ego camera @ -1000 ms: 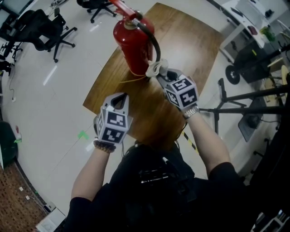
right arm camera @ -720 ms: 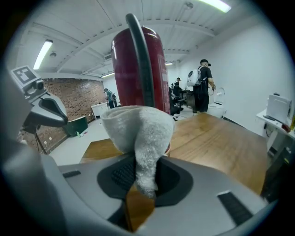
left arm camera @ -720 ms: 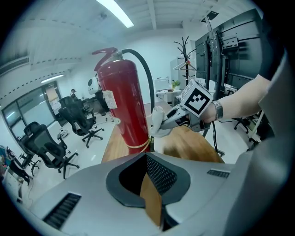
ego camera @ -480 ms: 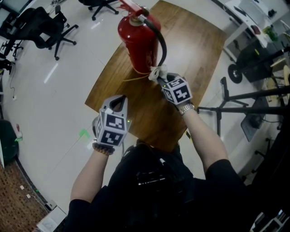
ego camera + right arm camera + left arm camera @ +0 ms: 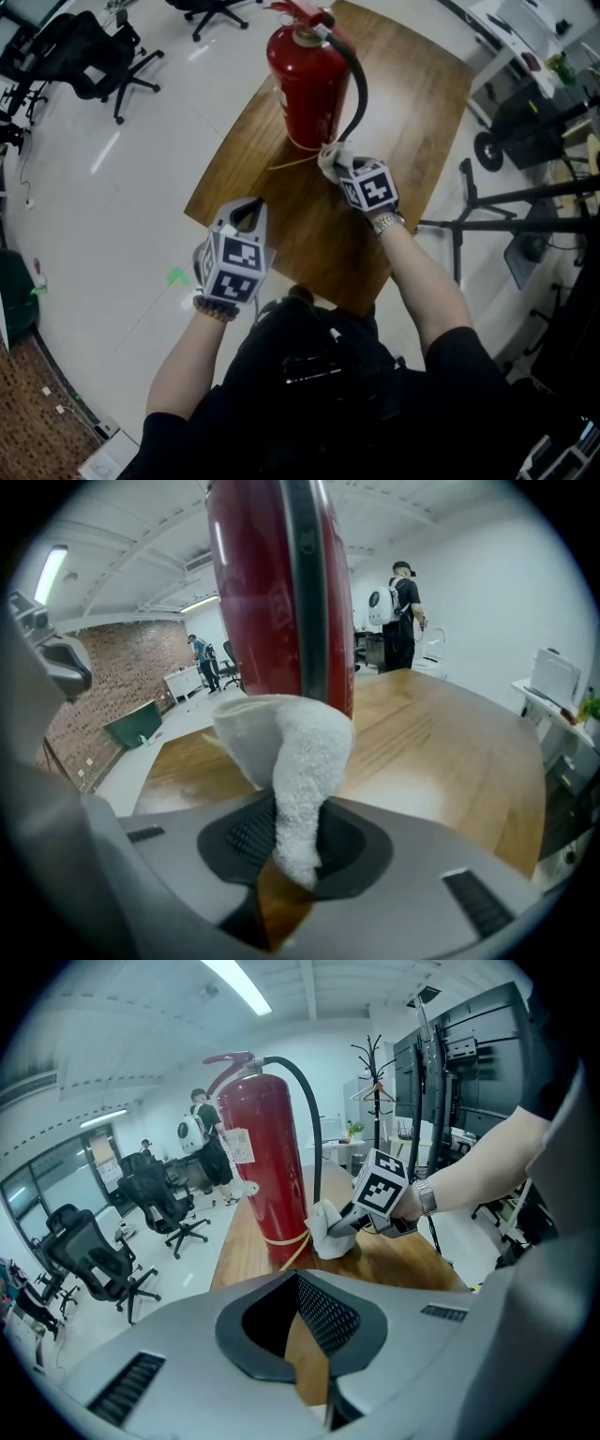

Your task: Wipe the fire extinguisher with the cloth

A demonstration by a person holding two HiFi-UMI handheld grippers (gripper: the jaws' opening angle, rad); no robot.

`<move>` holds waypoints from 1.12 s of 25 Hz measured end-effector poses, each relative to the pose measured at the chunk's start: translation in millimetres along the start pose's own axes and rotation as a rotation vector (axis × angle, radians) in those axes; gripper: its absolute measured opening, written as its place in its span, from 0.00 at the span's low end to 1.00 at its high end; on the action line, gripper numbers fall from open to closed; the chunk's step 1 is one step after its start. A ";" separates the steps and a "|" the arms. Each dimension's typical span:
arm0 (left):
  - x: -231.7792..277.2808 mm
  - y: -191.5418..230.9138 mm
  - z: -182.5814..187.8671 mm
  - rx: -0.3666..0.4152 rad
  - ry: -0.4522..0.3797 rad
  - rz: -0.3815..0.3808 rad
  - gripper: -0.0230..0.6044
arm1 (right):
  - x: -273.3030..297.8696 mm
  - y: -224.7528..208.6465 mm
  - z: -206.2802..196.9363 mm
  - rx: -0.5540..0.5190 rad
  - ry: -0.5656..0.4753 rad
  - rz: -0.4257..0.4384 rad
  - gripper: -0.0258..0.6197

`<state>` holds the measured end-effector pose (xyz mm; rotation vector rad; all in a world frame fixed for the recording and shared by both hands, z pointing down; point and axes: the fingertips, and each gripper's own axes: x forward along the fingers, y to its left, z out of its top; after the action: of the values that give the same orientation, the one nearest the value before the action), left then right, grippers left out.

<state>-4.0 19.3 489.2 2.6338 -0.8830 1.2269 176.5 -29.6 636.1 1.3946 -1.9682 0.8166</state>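
A red fire extinguisher (image 5: 309,84) with a black hose stands upright on the wooden table (image 5: 412,103). My right gripper (image 5: 339,167) is shut on a white cloth (image 5: 328,157), which it holds against the lower front of the cylinder. In the right gripper view the cloth (image 5: 291,761) rises from between the jaws of the right gripper (image 5: 295,846) and touches the red extinguisher (image 5: 267,583). My left gripper (image 5: 246,216) hovers over the table's near left part, well short of the extinguisher, shut and holding nothing. The left gripper view shows the extinguisher (image 5: 267,1166), the cloth (image 5: 328,1230) and the left gripper (image 5: 302,1340).
A thin yellow cord (image 5: 286,161) loops round the extinguisher's base. Black office chairs (image 5: 89,61) stand on the floor at the left. A black tripod stand (image 5: 497,216) is close to the table's right edge. People stand far off in the room.
My right gripper and the cloth have shifted slightly round the extinguisher's lower front, staying against it. The head view has drifted a little. The left gripper has stayed in place.
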 end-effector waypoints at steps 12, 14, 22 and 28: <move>-14.4 20.8 -11.8 0.043 -0.062 -0.077 0.04 | -42.2 16.5 2.2 0.092 -0.048 -0.118 0.21; -14.8 18.7 -7.3 0.065 -0.080 -0.099 0.04 | -58.2 19.7 6.5 0.101 -0.075 -0.140 0.21; -19.0 0.7 8.4 0.122 -0.134 -0.169 0.04 | -121.4 40.3 17.7 0.146 -0.176 -0.183 0.21; -16.2 -10.0 16.6 0.146 -0.163 -0.203 0.04 | -158.1 60.4 19.9 0.175 -0.252 -0.175 0.21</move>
<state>4.3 29.6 467.7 2.8873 -0.5453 1.0776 161.0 65.1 495.3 1.8216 -1.9584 0.7785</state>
